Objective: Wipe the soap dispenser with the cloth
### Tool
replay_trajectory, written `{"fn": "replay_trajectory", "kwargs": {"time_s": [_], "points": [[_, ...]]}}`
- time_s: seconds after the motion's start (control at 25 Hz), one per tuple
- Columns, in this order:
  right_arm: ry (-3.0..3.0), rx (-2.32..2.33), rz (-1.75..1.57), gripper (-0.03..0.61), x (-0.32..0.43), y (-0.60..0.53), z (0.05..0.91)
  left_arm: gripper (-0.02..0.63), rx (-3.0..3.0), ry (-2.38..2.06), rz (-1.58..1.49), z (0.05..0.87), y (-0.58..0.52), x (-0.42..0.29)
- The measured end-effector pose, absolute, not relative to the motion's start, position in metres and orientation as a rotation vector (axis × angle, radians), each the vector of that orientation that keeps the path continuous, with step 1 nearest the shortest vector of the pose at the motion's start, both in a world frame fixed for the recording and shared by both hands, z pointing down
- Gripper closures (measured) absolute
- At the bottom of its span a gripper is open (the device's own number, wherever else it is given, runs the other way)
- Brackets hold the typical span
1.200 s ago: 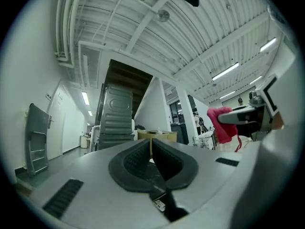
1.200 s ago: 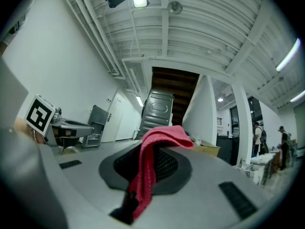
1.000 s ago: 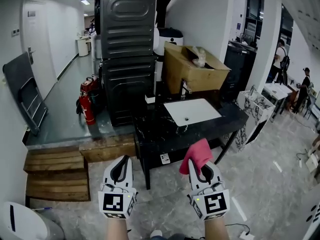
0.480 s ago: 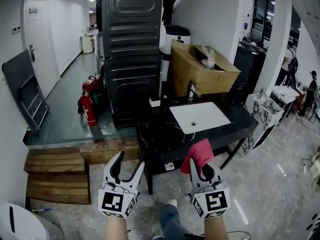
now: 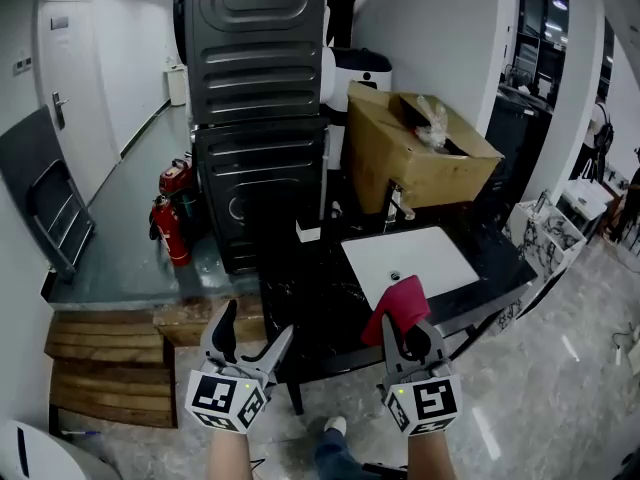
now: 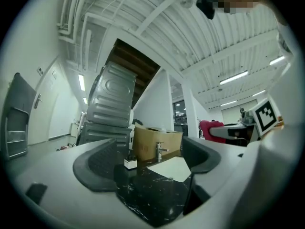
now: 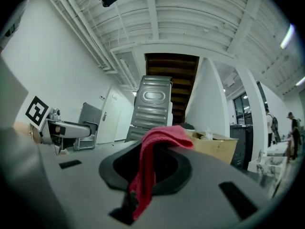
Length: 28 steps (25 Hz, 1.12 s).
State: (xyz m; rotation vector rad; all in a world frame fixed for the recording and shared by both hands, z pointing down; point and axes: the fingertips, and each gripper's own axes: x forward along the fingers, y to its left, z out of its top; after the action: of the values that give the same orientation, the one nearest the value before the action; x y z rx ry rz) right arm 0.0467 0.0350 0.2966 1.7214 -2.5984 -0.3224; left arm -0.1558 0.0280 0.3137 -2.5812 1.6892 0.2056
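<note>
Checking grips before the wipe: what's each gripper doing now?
Left gripper: open and empty, its jaws have just been opening.
Right gripper: shut on the red cloth.

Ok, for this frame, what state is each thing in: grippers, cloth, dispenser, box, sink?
left gripper: open, empty, jaws have just been opening.
right gripper: shut on the cloth.
cloth: bunched, draped over the right jaws.
soap dispenser: upright on the counter, untouched.
cardboard box: top open.
sink: basin empty.
</note>
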Motion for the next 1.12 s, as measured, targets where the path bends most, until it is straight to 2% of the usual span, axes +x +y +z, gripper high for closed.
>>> {"fn": "replay_trajectory", "kwargs": {"time_s": [0.52,0.92,1.12], "points": [[-2.639,1.662,-0.222,0.526,0.072,-0.164,0.306,0.205,-2.603,1.655,0.149,0.333,-0.180,-0.123],[-2.595,1.606,-0.097,0.526,0.072,-0.233,0.345,0.209,-2.723,1.618,-0.013,0.378,-0.293,-0.106],[-2.534,1.592,-0.051,0.526,0.065,-0.257,0.362,0.231,-2.819,1.592,-0.103,0.410,-0.350,-0.098]]}}
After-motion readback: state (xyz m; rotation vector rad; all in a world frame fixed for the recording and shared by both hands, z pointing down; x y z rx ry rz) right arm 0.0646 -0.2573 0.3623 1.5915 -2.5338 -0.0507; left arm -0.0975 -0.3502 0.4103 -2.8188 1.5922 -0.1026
